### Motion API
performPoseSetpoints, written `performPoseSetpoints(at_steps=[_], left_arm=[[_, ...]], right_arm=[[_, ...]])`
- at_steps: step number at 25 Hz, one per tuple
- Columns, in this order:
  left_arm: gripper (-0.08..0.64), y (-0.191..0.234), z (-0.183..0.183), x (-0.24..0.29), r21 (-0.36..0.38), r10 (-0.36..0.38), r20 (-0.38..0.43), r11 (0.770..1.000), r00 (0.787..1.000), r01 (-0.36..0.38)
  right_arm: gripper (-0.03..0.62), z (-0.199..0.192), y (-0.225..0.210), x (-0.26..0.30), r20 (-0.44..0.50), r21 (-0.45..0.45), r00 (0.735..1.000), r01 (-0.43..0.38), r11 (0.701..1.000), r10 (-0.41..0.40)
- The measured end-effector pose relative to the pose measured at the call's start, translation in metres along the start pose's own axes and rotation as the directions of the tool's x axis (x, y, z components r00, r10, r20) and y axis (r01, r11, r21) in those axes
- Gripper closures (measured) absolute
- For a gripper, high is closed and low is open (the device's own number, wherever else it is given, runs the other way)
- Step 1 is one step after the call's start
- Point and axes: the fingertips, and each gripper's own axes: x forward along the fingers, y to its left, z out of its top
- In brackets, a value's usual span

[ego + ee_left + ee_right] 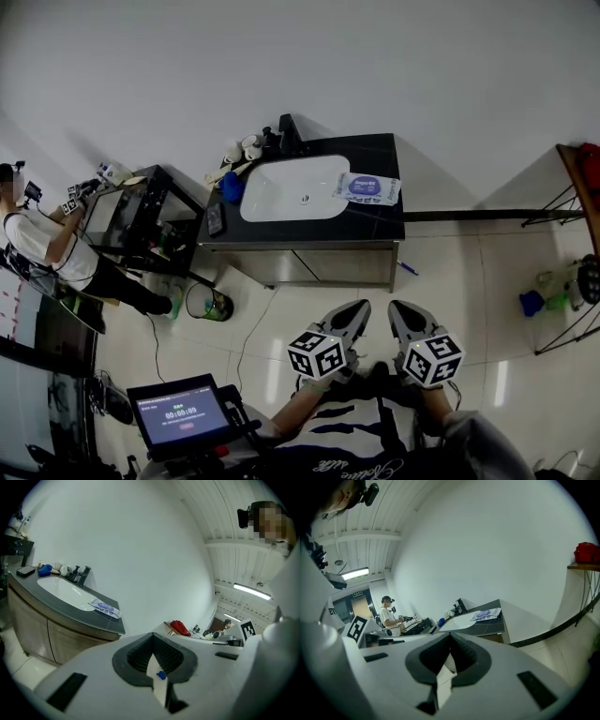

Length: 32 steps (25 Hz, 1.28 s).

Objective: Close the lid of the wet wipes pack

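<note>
The wet wipes pack (367, 187) is a white pouch with a purple oval label. It lies flat on the black countertop (375, 220), just right of the white sink basin (295, 187). It also shows far off as the wipes pack (105, 607) and the wipes pack (486, 614); the lid's state is too small to tell. My left gripper (359, 307) and right gripper (397, 307) hang side by side over the floor near my body, well short of the vanity. Both are shut with nothing between their tips, as with the left gripper (152, 635) and the right gripper (450, 635).
A black faucet (286, 134), a blue cloth (232, 187) and a phone (215, 218) share the counter. A bin (211, 305) stands left of the vanity. Another person (47, 244) works at a black table (141, 211). A rack (572, 281) stands at the right.
</note>
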Motion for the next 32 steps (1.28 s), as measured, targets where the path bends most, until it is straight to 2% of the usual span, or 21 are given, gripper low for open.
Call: performPoseSetpoints(at_steps=[10,19,32], left_arm=[[0.559,-0.008,-0.007,-0.031,0.02,-0.025,-0.004,0.999,1.0,0.025],[0.56,0.001,-0.012,-0.074,0.003,-0.022,0.006,1.0,1.0,0.022],[0.558,0.008,-0.022,-0.084,-0.009,-0.039,0.014,0.999,0.999,0.039]], right_arm=[[0.594,-0.001,0.033,-0.009,0.063,-0.027,0.998,-0.004,1.0,0.005],[0.594,-0.019,0.074,-0.011,0.041,-0.047,0.999,0.001,0.999,0.001],[0.594,-0.034,0.077,-0.02,0.033,-0.051,0.999,0.041,0.998,-0.039]])
